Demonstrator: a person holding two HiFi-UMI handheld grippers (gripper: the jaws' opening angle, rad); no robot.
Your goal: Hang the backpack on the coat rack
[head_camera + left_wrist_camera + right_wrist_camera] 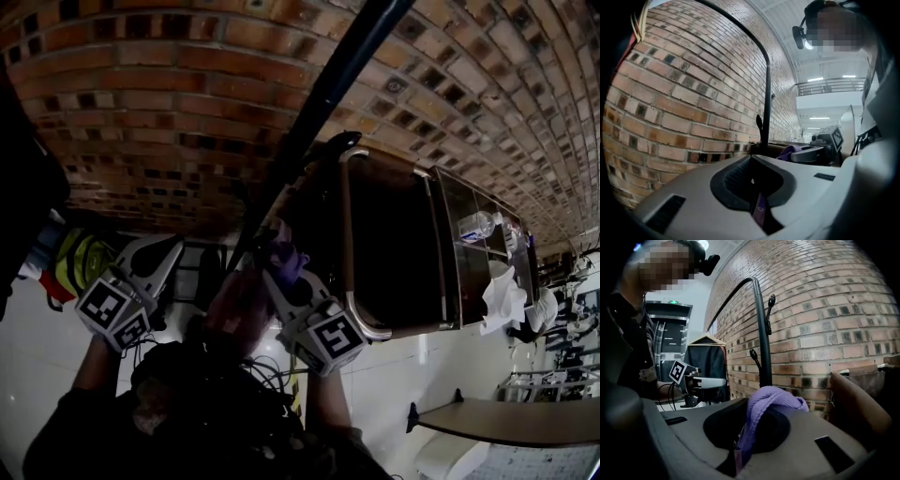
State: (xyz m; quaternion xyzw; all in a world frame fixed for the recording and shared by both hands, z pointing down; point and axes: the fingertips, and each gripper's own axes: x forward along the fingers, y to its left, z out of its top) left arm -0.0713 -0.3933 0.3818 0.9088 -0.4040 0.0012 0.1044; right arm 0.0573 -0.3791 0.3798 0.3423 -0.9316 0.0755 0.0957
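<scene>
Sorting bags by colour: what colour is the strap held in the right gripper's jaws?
The strap is light purple, clearest in the right gripper view.

Dim, underexposed fisheye views with bent edges; ceiling lights (818,79) glare white.

No words or numbers are legible: the left gripper (164,253) and right gripper (279,264) carry cubes bearing only square markers, and a green lit sign (672,301) is too small to read.
</scene>
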